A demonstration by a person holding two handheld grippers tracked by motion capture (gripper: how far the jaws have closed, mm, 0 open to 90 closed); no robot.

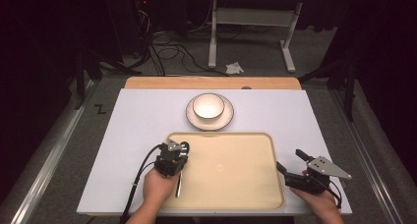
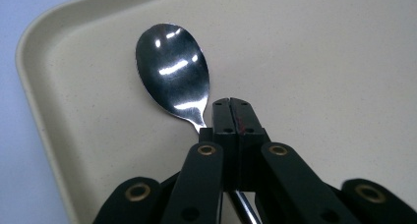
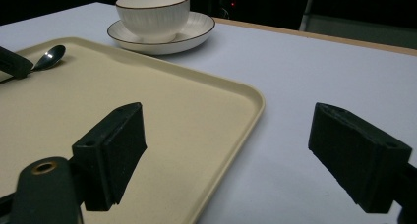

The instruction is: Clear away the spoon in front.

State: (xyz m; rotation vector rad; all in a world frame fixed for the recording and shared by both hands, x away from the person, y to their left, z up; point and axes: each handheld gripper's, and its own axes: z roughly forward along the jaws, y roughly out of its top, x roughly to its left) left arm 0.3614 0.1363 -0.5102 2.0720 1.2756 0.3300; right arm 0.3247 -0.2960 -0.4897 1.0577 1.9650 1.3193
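On the white counter [image 1: 147,116] a beige tray [image 1: 231,170] is lying at the near edge, and beyond its far rim a white bowl [image 1: 208,106] is sitting on a saucer [image 1: 227,117]; the right gripper view is showing that same bowl [image 3: 153,13] on its saucer [image 3: 196,27] just past the tray [image 3: 162,116], apart from it.

Over at the tray's left side, the left hand [image 1: 158,187] is holding the left gripper [image 1: 183,148] low, and its fingers are clenched on the neck of a metal spoon [image 1: 178,183]. The left gripper view is giving us the close look: the left gripper [image 2: 232,106] is pinching the spoon [image 2: 172,71] where handle meets bowl-end, with the shiny scoop lying just ahead of the tips on the tray [image 2: 319,62] near its rounded corner. From the side, the spoon [image 3: 49,57] is resting on the tray.

Off the tray's right edge, the right hand [image 1: 322,199] is holding the right gripper [image 1: 289,161], whose fingers are spread wide and released, grasping nothing. The right gripper [image 3: 226,155] is straddling the tray's rim.
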